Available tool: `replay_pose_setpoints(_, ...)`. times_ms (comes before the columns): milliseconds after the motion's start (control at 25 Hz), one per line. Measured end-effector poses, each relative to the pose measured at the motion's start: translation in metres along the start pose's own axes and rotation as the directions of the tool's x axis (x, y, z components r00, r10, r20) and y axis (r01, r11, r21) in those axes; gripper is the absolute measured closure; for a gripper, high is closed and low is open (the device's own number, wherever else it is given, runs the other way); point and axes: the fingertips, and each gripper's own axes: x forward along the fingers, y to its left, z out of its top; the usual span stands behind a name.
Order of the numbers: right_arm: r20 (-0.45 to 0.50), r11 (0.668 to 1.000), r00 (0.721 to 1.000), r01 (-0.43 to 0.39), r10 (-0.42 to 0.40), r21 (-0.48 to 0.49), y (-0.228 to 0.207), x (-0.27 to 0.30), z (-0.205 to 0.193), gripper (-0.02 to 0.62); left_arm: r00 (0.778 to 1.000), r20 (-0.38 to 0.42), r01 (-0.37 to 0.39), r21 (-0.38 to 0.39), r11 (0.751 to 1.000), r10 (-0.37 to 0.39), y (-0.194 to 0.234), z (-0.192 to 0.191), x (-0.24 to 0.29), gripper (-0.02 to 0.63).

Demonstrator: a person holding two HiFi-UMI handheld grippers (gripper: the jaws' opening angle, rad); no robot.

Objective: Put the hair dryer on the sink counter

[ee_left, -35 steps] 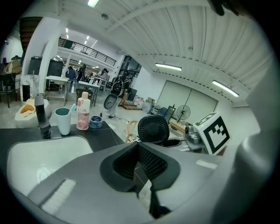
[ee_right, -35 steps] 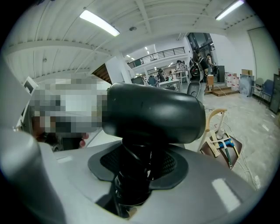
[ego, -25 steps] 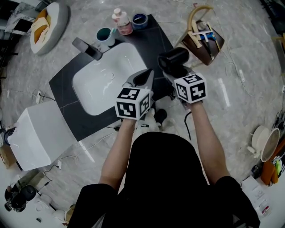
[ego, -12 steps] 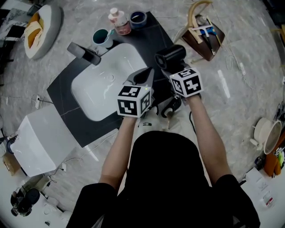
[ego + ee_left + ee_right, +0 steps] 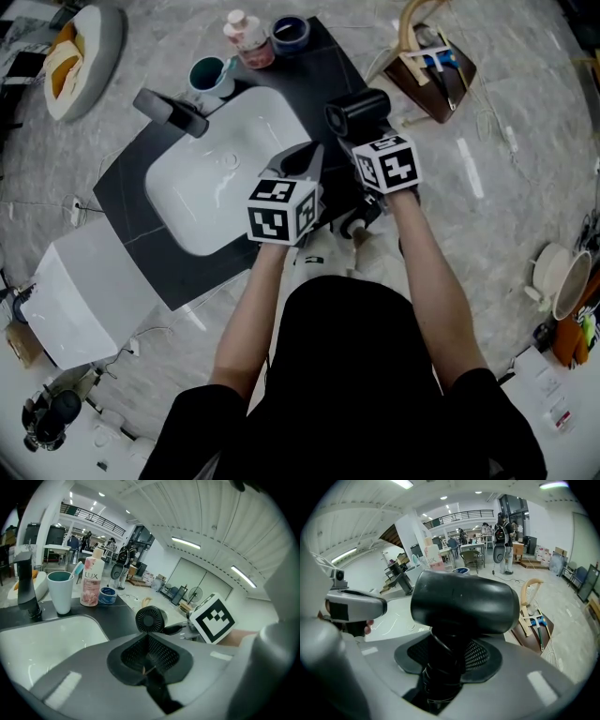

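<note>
One hair dryer (image 5: pixel 361 111) held over the dark desk (image 5: pixel 323 75)

The right hand-held gripper (image 5: pixel 364 142) is clenched on the black hair dryer's handle. In the right gripper view the handle stands upright between the jaws of this hand-held gripper (image 5: pixel 450 667), with the dryer's barrel (image 5: pixel 464 599) lying crosswise above them. In the head view the dryer sits at about 2 o'clock from the white basin (image 5: pixel 202 187), above the desk's right-hand strip; whether it touches the desk I cannot tell.

The left hand-held gripper (image 5: pixel 305 159) hangs just beside the right one, at the basin's 3 o'clock edge. Its own view shows the jaws of this hand-held gripper (image 5: pixel 147 667) drawn together with nothing between them, and the dryer's round grille (image 5: pixel 150 619) straight ahead at 12 o'clock.

On the desk, a dark faucet (image 5: pixel 169 111) stands at the basin's 10 o'clock. A teal-lined cup (image 5: pixel 208 75) stands at 12 o'clock, and a pink bottle (image 5: pixel 246 37) and a blue jar (image 5: pixel 291 31) stand near 1 o'clock. A brown basket (image 5: pixel 436 70) with a curved handle sits on the grey floor (image 5: pixel 506 216), at the dryer's 2 o'clock, apart from the desk.
</note>
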Motion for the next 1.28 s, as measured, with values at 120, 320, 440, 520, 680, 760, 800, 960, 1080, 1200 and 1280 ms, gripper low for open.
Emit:
replay_pose_setpoints(120, -0.010, 1.000, 1.000, -0.001, 0.001, 0.005, -0.002, 0.004, -0.001, 0.419, 1.000, -0.002, -0.001, -0.007, 1.000, 0.001, 0.002, -0.001, 0.003, 0.607)
replay_pose_setpoints(320, -0.011, 1.000, 1.000, -0.015, 0.015, 0.001, -0.002, 0.012, 0.001, 0.416, 1.000, -0.009, -0.003, -0.010, 1.000, 0.003, 0.003, -0.003, 0.005, 0.607)
replay_pose_setpoints(440, -0.012, 1.000, 1.000, -0.010, 0.010, 0.004, -0.003, 0.016, 0.001, 0.414, 1.000, -0.012, -0.004, -0.009, 1.000, 0.004, 0.003, -0.005, 0.006, 0.607)
replay_pose_setpoints(520, -0.013, 1.000, 1.000, -0.005, 0.006, 0.010, -0.004, 0.019, 0.001, 0.414, 1.000, -0.013, -0.004, -0.010, 1.000, 0.004, 0.003, -0.005, 0.006, 0.607)
replay_pose_setpoints(680, -0.025, 1.000, 1.000, 0.003, -0.002, 0.029, -0.007, 0.024, -0.002, 0.412, 1.000, -0.016, -0.005, -0.012, 1.000, 0.005, 0.004, -0.007, 0.008, 0.607)
replay_pose_setpoints(760, -0.032, 0.999, 0.999, 0.008, -0.007, 0.031, -0.009, 0.026, -0.003, 0.411, 1.000, -0.019, -0.006, -0.012, 1.000, 0.006, 0.004, -0.007, 0.010, 0.607)
replay_pose_setpoints(800, -0.034, 1.000, 0.999, 0.010, -0.009, 0.029, -0.009, 0.027, -0.003, 0.411, 1.000, -0.021, -0.007, -0.012, 1.000, 0.006, 0.005, -0.008, 0.010, 0.607)
replay_pose_setpoints(960, -0.044, 1.000, 0.999, 0.015, -0.014, 0.019, -0.010, 0.031, -0.003, 0.410, 1.000, -0.028, -0.005, -0.010, 1.000, 0.005, 0.004, -0.009, 0.012, 0.607)
replay_pose_setpoints(1080, -0.050, 1.000, 0.999, 0.014, -0.013, 0.013, -0.009, 0.032, -0.002, 0.410, 1.000, -0.031, -0.005, -0.012, 1.000, 0.004, 0.004, -0.011, 0.015, 0.607)
replay_pose_setpoints(1200, -0.057, 1.000, 0.998, 0.019, -0.018, 0.006, -0.008, 0.034, -0.002, 0.408, 0.999, -0.035, -0.005, -0.018, 1.000, 0.005, 0.005, -0.013, 0.017, 0.607)
replay_pose_setpoints(1280, -0.059, 1.000, 0.998, 0.021, -0.021, 0.001, -0.007, 0.035, -0.002, 0.407, 0.999, -0.037, -0.005, -0.019, 1.000, 0.004, 0.005, -0.014, 0.017, 0.607)
